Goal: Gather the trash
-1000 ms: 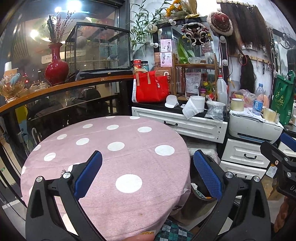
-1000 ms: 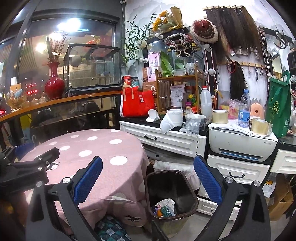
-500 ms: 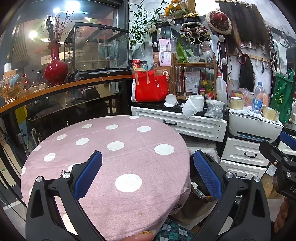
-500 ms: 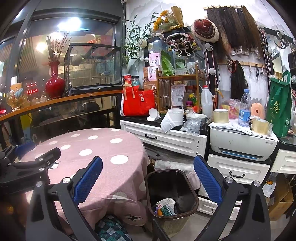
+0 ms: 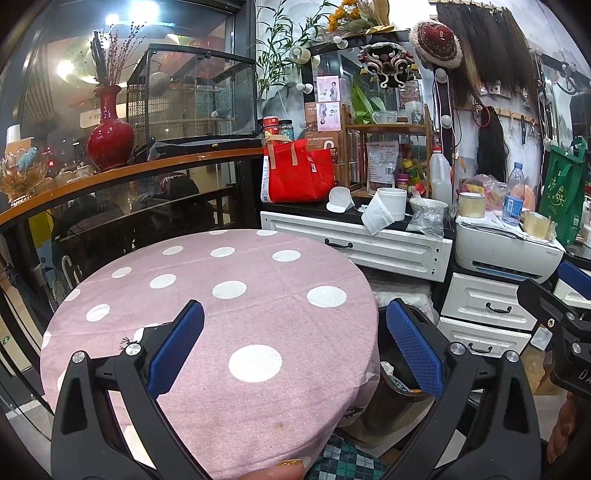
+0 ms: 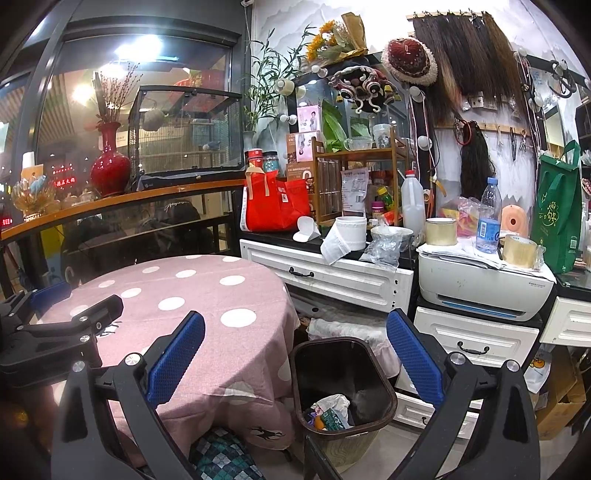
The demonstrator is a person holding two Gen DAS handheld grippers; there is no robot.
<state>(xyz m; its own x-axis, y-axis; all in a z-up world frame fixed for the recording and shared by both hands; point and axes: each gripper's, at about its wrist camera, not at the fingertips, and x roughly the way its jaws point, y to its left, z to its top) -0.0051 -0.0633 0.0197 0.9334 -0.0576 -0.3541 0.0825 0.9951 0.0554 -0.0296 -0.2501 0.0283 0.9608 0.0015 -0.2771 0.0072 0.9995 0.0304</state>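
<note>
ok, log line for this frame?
left tool: open, empty, over table | right tool: open, empty, above bin | bin: holds trash

My two fisheye views bend hard at the rims, with black vignette in every corner and straight cabinet lines bowed. Ceiling lamps point(image 5: 147, 13) flare white at upper left of the left view and repeat as glare on the glass pane point(image 6: 140, 48) in the right view. The pink tablecloth point(image 5: 240, 306) is evenly lit and sharp; the bin point(image 6: 343, 373) interior falls into shadow. Colours run saturated, focus holds throughout
</note>
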